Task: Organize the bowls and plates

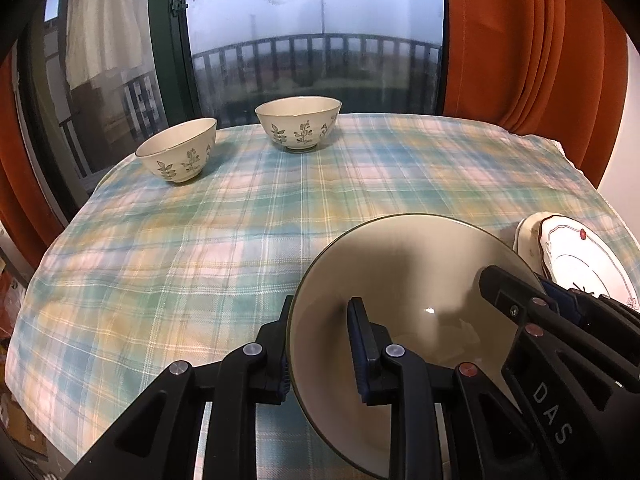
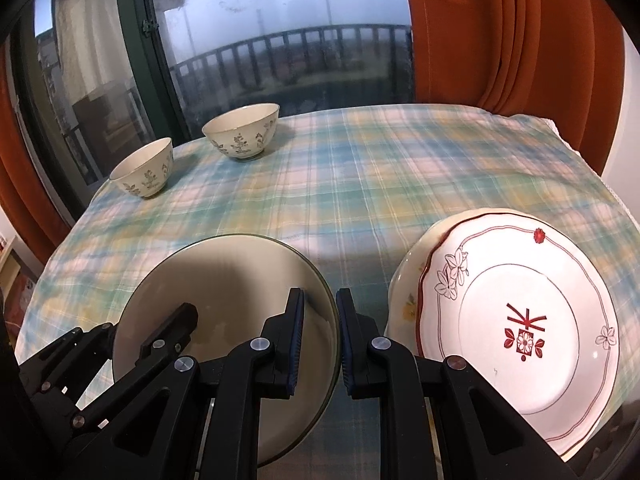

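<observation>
Both tongs pinch the rim of one grey-green plate (image 2: 224,280) above the counter (image 1: 280,208), which wears a plaid cloth: the left tongs (image 1: 320,344) clamp its left edge, the right tongs (image 2: 320,340) its right edge. Just to the right lies a white plate with red flowers (image 2: 520,320) on another plate. Two leaf-patterned bowls (image 1: 298,124) stand far back near the window (image 1: 312,32).
</observation>
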Demonstrator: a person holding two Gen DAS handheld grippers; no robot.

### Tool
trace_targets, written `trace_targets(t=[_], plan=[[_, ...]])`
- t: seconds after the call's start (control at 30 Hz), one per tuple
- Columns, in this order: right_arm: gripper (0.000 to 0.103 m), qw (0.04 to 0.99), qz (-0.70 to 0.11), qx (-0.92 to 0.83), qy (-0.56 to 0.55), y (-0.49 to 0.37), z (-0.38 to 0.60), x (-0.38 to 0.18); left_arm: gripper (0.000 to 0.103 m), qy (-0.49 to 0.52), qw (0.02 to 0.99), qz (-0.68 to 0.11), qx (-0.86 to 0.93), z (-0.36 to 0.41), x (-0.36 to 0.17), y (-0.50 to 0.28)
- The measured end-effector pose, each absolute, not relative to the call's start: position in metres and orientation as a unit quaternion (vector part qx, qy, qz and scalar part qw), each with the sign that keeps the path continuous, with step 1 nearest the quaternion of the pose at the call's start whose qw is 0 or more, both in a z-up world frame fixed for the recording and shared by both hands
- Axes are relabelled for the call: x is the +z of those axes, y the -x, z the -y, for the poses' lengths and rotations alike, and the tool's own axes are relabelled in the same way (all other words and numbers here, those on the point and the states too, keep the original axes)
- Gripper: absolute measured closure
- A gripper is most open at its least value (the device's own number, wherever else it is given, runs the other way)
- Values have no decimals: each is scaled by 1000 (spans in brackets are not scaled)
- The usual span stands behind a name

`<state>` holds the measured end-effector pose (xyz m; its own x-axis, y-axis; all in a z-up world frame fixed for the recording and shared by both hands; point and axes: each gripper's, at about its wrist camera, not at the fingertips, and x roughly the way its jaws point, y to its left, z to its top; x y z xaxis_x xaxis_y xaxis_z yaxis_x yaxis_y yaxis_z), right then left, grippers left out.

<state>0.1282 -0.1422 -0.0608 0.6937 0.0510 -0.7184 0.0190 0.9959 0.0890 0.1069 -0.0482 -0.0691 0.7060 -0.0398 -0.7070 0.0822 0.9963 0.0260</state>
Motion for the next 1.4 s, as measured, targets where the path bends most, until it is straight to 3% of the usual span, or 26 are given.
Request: trace_targets(t=[0.2, 0.27, 0.3, 0.4, 0.43, 0.57, 0.73, 1.4], plan=[[82, 922, -386, 7, -30, -127, 139, -62, 63, -8, 906, -420, -59, 48, -77, -112], [77, 920, -390, 9, -32, -128, 139, -62, 49, -10, 906, -419, -63, 50, -77, -111], [70, 919, -394, 13, -33, -128, 139, -63, 46, -15, 909, -413, -61, 50, -76, -110], [33, 916, -399, 14, -40, -127, 137, -64, 39, -24, 913, -404, -57, 49, -74, -109], [31, 919, -392, 14, -42, -126, 136, -63, 37, -27, 913, -402, -57, 48, -73, -109], [28, 919, -392, 18, -32, -127, 130, -61, 30, -33, 916, -396, -50, 42, -71, -111], [22, 918, -394, 21, -29, -134, 123, -57, 29, -40, 918, -391, -51, 35, -65, -118], [21, 925, -379, 31, -17, -171, 96, -20, 25, -12, 924, -377, -61, 7, -30, -153]])
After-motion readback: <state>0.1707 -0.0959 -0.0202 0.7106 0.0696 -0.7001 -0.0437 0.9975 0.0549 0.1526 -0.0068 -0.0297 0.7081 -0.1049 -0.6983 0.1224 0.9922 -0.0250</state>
